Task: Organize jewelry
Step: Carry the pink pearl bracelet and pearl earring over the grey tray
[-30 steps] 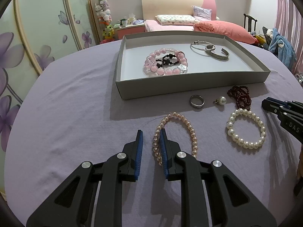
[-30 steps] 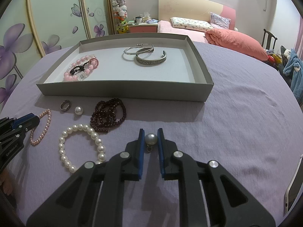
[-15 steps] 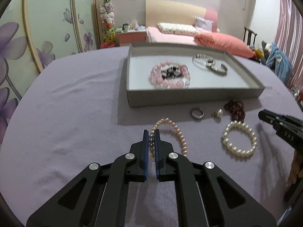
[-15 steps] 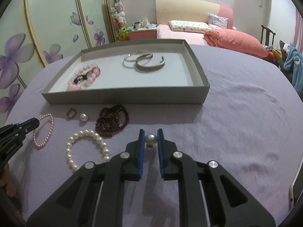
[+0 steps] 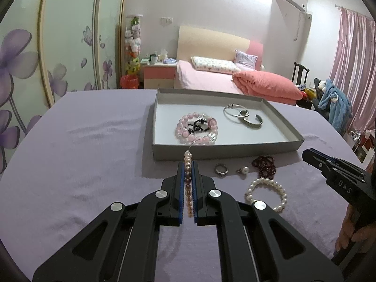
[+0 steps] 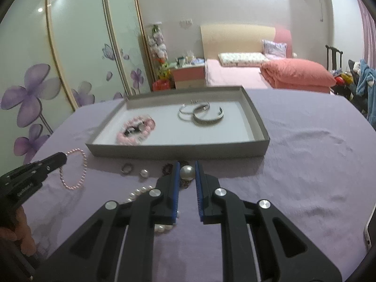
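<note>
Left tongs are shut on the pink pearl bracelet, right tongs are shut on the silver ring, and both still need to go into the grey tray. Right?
Not quite. The right tongs are shut on a pearl earring, as the right wrist view shows; the silver ring lies on the purple cloth. The left tongs are shut on the pink pearl bracelet, and both still need to go into the grey tray.

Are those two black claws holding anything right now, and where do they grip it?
Yes. The left jaws pinch one side of the pale pink pearl bracelet, its loop hanging free. The right jaws clamp the round pearl of a pearl earring by its sides.
</note>
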`<action>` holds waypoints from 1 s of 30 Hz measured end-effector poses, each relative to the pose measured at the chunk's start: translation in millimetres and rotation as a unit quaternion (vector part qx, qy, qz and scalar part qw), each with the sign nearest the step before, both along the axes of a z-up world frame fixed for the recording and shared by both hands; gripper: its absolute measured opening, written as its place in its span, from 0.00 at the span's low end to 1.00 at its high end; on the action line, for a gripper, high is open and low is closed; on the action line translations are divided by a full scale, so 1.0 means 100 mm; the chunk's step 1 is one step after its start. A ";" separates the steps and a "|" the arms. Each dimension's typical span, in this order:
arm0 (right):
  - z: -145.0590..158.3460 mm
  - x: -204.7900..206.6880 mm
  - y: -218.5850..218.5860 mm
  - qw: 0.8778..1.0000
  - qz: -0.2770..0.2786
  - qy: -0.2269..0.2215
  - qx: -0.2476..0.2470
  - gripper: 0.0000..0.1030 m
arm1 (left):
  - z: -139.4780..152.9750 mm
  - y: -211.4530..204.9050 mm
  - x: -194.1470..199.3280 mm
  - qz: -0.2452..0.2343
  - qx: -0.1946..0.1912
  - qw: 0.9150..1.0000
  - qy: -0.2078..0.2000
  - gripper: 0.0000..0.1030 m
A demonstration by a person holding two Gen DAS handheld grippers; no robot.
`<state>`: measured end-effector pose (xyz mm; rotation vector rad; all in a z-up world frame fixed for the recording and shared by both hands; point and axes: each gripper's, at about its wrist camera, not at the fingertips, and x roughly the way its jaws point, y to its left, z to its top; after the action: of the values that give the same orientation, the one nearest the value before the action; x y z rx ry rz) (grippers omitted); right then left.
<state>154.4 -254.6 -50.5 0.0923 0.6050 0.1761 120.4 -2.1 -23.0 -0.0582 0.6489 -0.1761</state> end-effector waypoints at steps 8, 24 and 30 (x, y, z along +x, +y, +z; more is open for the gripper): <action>0.20 -0.19 0.13 0.997 -0.014 -0.078 -0.014 0.13 | 0.14 -0.09 -0.09 0.008 0.009 0.999 -0.042 0.06; 0.54 -0.34 0.21 0.977 -0.055 -0.203 -0.044 0.13 | 0.40 -0.30 -0.19 0.011 0.019 0.990 -0.139 0.06; 0.59 -0.29 0.20 0.974 -0.059 -0.215 -0.044 0.13 | 0.45 -0.35 -0.13 0.009 0.025 0.988 -0.155 0.06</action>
<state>125.7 -235.0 8.1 0.0025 0.1726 0.0491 107.1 -37.1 21.7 0.0126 0.3425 -0.1470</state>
